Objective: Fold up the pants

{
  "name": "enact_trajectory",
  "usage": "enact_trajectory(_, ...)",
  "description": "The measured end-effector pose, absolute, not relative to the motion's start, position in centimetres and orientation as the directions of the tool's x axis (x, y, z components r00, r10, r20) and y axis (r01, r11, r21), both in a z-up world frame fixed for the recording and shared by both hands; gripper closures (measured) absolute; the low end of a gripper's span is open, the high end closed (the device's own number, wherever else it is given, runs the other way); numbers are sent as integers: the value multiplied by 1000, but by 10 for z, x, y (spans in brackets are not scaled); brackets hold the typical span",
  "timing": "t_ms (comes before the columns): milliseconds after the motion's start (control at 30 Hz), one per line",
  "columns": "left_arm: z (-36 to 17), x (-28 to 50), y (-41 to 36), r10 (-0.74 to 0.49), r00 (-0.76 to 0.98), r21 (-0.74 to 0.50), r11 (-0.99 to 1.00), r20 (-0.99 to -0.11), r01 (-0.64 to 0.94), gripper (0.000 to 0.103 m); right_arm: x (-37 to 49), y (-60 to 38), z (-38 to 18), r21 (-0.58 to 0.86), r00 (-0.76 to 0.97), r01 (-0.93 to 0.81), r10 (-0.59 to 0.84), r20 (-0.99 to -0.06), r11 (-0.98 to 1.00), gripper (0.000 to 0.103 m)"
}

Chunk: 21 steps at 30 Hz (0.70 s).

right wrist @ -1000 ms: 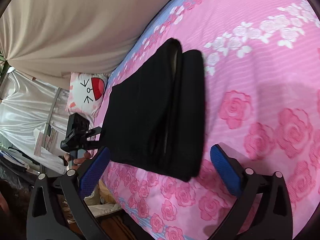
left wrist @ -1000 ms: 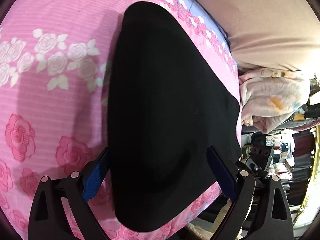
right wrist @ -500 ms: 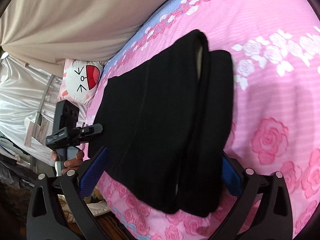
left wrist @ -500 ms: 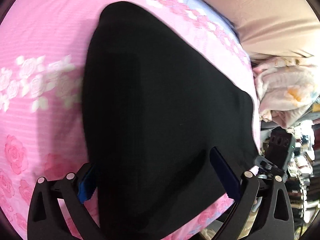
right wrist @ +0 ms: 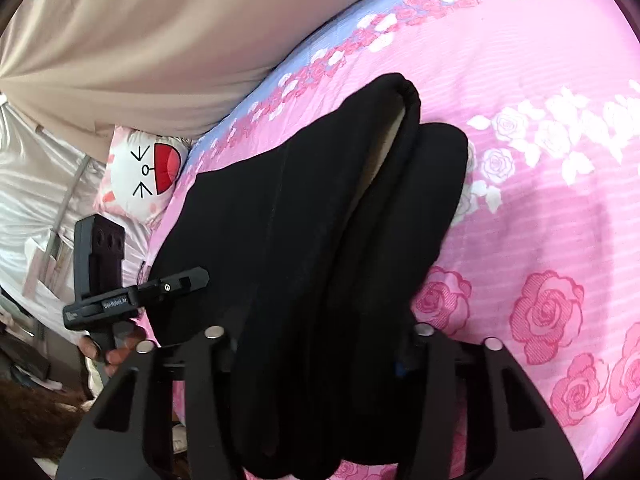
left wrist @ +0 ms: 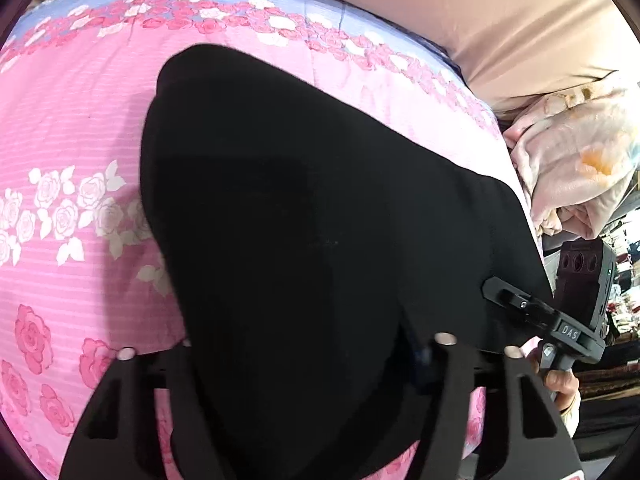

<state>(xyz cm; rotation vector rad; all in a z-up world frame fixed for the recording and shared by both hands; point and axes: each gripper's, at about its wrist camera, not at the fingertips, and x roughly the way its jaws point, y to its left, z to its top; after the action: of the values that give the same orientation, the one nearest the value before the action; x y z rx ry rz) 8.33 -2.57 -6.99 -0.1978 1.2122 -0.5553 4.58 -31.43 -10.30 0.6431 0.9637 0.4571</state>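
Black pants (left wrist: 320, 208) lie folded on the pink rose bedspread (left wrist: 60, 140). In the right wrist view the pants (right wrist: 304, 240) show stacked layers with a rolled waistband at the far end. My left gripper (left wrist: 304, 360) has closed in on the near edge of the pants, and the cloth hides its fingertips. My right gripper (right wrist: 320, 352) is likewise closed on the other near edge, its pads buried in the cloth. Each gripper shows in the other's view, the right gripper in the left wrist view (left wrist: 560, 320) and the left gripper in the right wrist view (right wrist: 120, 288), at the bed's edge.
A beige curtain (left wrist: 480, 12) hangs behind the bed. A crumpled pale blanket (left wrist: 580, 160) lies at the right end. A white cartoon-face pillow (right wrist: 148, 168) sits at the far bed corner. The bed edge runs just below both grippers.
Both grippers moved forward onto the near edge of the pants and their jaws narrowed from wide open to closed on the cloth.
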Motion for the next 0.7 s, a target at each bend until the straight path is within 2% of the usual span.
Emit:
enact_trajectory(67, -60, 78, -31, -482, 277, -392, 862, -832, 321, 55, 42, -307, -93, 642, 524, -92, 585, -619, 762, 62)
enact_trajectory(333, -10, 50, -36, -458, 419, -285, 866, -784, 411, 69, 19, -292, -41, 540, 622, -172, 516, -589, 824, 65)
enact_trajectory(700, 45, 13, -36, -418, 596, -138, 878, -686, 457, 70, -5, -285, 12, 498, 709, -242, 502, -495, 833, 65)
